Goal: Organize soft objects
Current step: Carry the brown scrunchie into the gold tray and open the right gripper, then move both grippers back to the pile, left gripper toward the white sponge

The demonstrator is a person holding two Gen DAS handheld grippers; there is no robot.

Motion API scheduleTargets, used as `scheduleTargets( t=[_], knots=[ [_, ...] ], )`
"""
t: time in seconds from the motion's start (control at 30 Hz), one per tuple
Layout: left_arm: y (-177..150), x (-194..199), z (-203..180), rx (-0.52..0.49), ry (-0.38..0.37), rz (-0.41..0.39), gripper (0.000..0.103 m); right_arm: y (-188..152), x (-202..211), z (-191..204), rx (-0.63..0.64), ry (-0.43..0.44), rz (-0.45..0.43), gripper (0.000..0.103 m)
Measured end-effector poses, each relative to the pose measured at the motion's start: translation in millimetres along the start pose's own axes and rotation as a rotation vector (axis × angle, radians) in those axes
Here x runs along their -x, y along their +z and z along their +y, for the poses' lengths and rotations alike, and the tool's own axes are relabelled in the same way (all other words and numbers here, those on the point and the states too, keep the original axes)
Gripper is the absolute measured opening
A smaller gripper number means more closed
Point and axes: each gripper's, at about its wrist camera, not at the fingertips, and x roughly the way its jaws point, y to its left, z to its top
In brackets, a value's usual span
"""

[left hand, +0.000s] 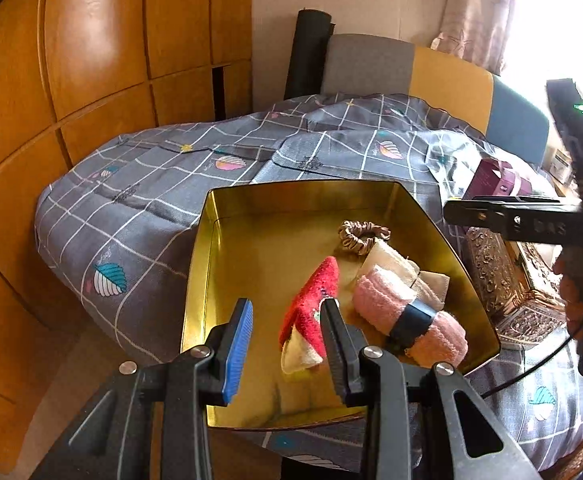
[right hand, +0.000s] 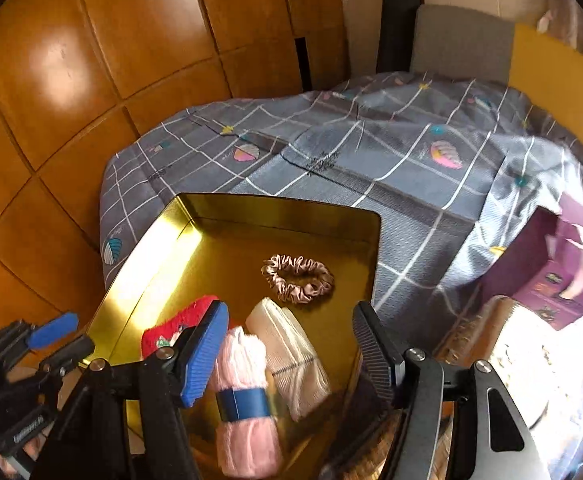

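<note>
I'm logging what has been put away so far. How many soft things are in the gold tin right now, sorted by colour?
Red: 1, a sock
Pink: 1, a rolled sock pair with a dark band
Cream: 1, a folded sock pair
Beige: 1, a hair scrunchie
Total: 4, all inside the gold tin

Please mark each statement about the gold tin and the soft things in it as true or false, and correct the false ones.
1. The hair scrunchie lies inside the gold tin. True.
2. The pink roll has a dark band around it. True.
3. The right gripper is clamped on the pink roll. False: its jaws stand open above it.
4. The tin sits on the wooden floor. False: it rests on the grey checked blanket.
5. The red sock lies outside the tin. False: it is inside.
</note>
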Motion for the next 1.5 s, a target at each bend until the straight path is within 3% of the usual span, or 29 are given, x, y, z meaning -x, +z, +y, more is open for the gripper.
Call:
scheduleTargets(
  t=[0.2,0.47,0.73,1.03,1.27,1.5],
  knots=[
    [4.5,7.5,-14.3,-0.049,0.001,-0.025,0.035,-20.2,34.9,-2.8,0.045,-0.030,-0.082,0.067],
    [10.1,15.3,-41.3,-0.121,-0.021,-0.047,0.035,-41.9,82.3,-30.5,0.012,-0.089,-0.172,0.068],
    [15.9,22.8,-68.4,-0.187,-0.048,-0.064,0.035,-61.3,126.2,-77.6,-0.075,-0.174,-0.246,0.070],
    [25.4,30.7,-104.0,-0.270,-0.088,-0.088,0.035,-93.6,161.5,-148.2,-0.206,-0.305,-0.260,0.070],
    [42.2,43.6,-144.4,-0.349,-0.167,-0.131,0.035,-124.3,185.8,-209.9,-0.339,-0.443,-0.272,0.076],
    [64.9,55.5,-210.2,-0.443,-0.325,-0.130,0.035,-168.8,214.3,-291.0,-0.581,-0.612,-0.311,0.076]
  ],
)
